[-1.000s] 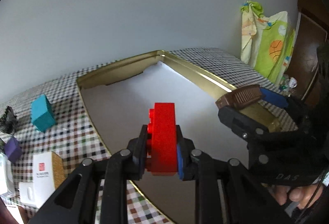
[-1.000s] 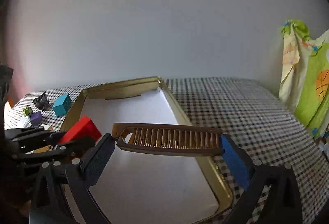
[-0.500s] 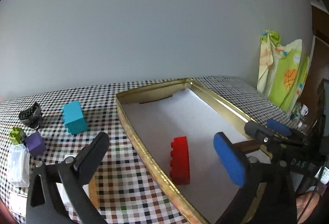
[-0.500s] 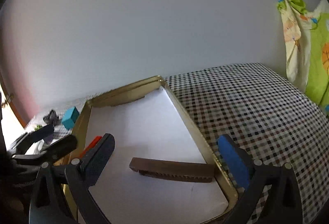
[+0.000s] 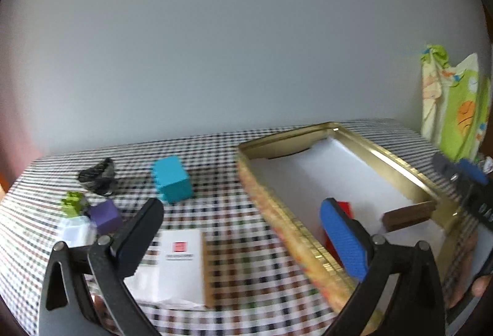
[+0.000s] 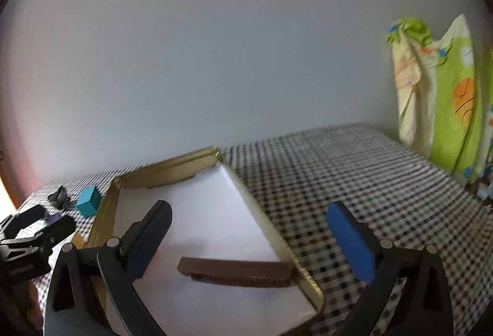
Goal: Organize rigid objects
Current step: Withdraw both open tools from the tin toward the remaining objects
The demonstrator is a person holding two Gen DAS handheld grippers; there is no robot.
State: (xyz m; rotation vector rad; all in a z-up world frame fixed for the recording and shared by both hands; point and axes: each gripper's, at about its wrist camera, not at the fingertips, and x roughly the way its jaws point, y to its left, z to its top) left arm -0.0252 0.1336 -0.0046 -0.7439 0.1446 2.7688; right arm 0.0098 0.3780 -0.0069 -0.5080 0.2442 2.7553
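Now that I've let go of the red brick (image 5: 342, 209) and comb (image 6: 237, 271) inside the tin (image 5: 385, 157), both grippers (image 5: 243, 240) (image 6: 249, 240) gape empty, freeing me for the teal block (image 5: 171, 179) ahead-left.

brown comb (image 6: 235, 271) + red brick (image 5: 344, 207) flat in gold tray (image 6: 262, 219)

Left gripper (image 5: 243, 231): black angular finger frames, silver screw heads at the pivots, blue ribbed pads on the inner faces. Right gripper (image 6: 249, 231): same black frames, silver screws, blue pads. Pale lettering on each gripper's black body, unreadable.
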